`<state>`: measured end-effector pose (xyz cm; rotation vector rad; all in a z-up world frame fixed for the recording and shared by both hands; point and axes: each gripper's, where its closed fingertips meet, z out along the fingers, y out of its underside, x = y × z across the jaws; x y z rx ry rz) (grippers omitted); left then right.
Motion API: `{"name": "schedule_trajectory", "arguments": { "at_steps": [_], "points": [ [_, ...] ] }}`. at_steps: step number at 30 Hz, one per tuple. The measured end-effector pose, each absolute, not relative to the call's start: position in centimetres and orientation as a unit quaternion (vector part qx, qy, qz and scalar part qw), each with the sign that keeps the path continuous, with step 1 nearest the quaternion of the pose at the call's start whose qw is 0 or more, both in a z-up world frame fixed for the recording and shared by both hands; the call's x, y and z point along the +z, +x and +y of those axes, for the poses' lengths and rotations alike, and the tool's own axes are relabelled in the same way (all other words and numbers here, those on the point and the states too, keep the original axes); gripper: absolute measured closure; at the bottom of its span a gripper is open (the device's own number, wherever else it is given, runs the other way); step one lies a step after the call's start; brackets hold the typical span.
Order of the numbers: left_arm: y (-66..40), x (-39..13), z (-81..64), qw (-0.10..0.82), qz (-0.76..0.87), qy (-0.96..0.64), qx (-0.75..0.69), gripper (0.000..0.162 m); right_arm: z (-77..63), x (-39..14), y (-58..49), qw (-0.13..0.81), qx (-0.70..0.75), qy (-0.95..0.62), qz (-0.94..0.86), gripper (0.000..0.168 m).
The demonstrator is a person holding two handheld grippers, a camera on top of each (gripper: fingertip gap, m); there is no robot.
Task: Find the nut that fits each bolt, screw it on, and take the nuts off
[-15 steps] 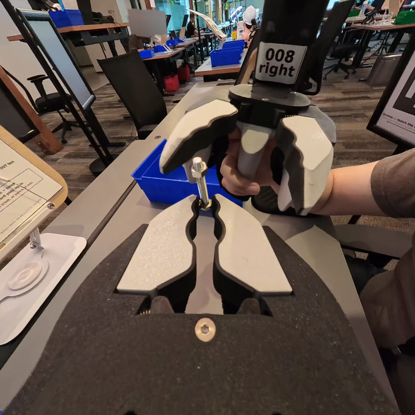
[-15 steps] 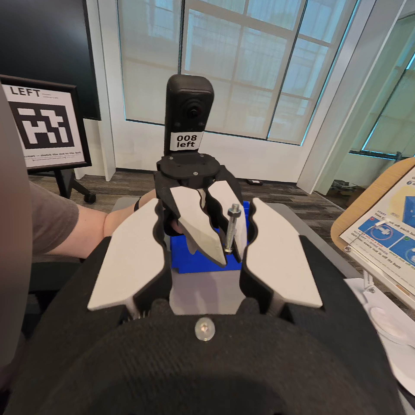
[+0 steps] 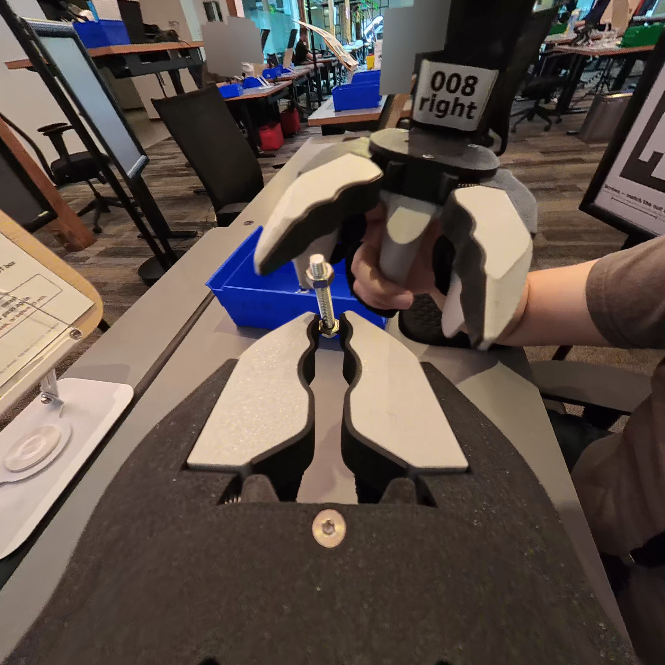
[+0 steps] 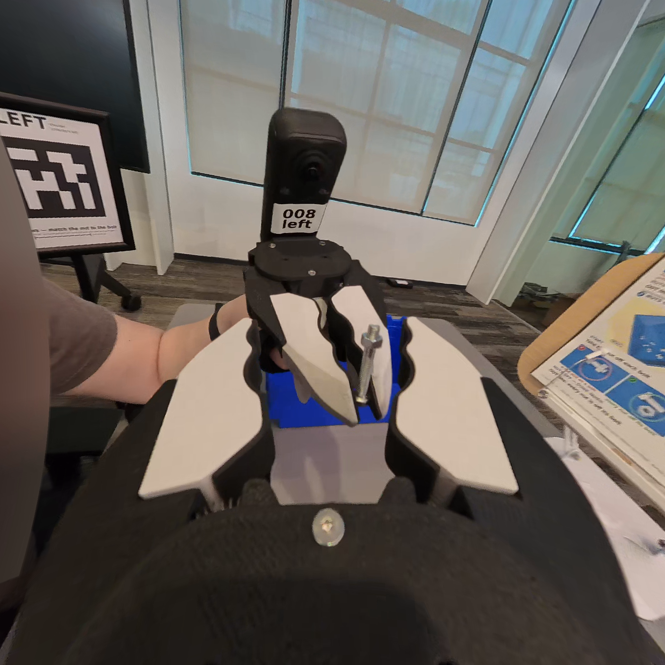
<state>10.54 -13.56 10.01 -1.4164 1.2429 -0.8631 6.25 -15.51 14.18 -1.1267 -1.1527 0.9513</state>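
Bolt [image 3: 325, 300] stands near upright, its head clamped between the tips of the left gripper [image 3: 328, 325], threaded end up, above the near rim of the blue bin [image 3: 266, 298]. Nut [image 3: 319, 276] sits close to the top of the thread, a short stub of thread showing above it. Right gripper [image 4: 329, 363] is spread wide, holding nothing; in the left wrist view one of its fingers [image 3: 316, 212] hangs just above and behind the nut, and contact there cannot be told.

Judgement: the nut is being turned on the bolt; whether on or off cannot be read. To do it well: keep the left clamp firm so the bolt does not spin with the nut, bring the right pads square onto the nut's flats, turn in short arcs about the bolt's axis, and regrip without pushing sideways. Work above the bin so a dropped nut lands inside.

Surface: grey table [image 3: 151, 345], blue bin at its far part, an instruction board [image 4: 593, 360] on a stand beside it. Room: open office, desks, black chairs, more blue bins, large windows, framed marker signs on stands.
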Motion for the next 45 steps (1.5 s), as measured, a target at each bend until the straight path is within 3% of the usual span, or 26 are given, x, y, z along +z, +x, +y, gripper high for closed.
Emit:
{"name": "schedule_trajectory", "arguments": {
  "at_steps": [21, 36, 39, 45],
  "points": [
    [9.6, 10.6, -12.5, 0.526, 0.495, -0.595, -0.353, 0.152, -16.1, 13.6, 5.8, 0.567, 0.417, -0.498, -0.506, 0.089],
    [10.1, 10.2, -12.5, 0.522, 0.498, -0.595, -0.355, 0.152, -15.7, 13.6, 6.0, 0.553, 0.454, -0.489, -0.499, 0.095],
    [9.3, 10.9, -12.1, 0.531, 0.484, -0.596, -0.359, 0.152, -15.9, 14.4, 6.8, 0.563, 0.452, -0.478, -0.501, 0.105],
    [10.4, 10.2, -13.1, 0.516, 0.505, -0.589, -0.362, 0.152, -14.9, 14.2, 6.6, 0.562, 0.470, -0.487, -0.475, 0.101]
  ]
}}
